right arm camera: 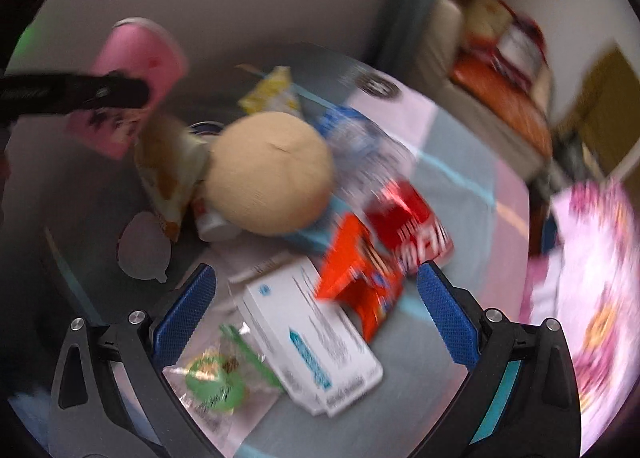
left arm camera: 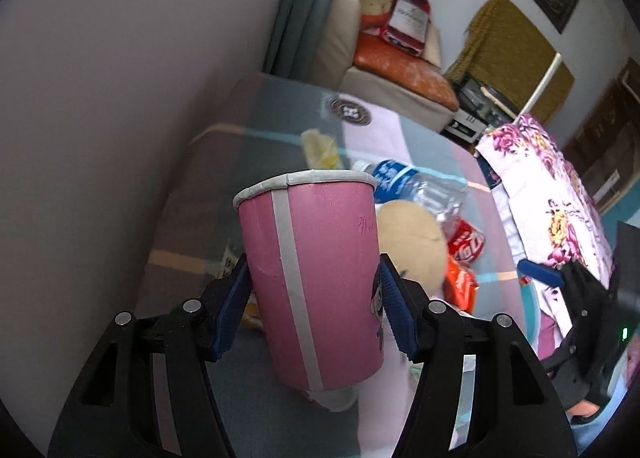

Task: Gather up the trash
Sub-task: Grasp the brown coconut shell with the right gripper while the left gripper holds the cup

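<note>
Pink cup [left arm camera: 316, 282], upright and slightly tilted, clamped between the blue pads [left arm camera: 394, 314] of the left claw [left arm camera: 314, 310] and lifted clear above the surface [left arm camera: 248, 138]. Right claw [right arm camera: 316, 322]: jaws wide apart with nothing between the pads, hovering over the litter. Beneath it lie a white box [right arm camera: 316, 342], an orange wrapper [right arm camera: 360, 278] and a clear packet with green contents [right arm camera: 216, 374]. Further out: red can [right arm camera: 408, 226], tan round object [right arm camera: 272, 174], crushed bottle [left arm camera: 412, 182], yellow wrapper [left arm camera: 320, 148]. A floral cloth [left arm camera: 552, 194] borders the surface on the right.
</note>
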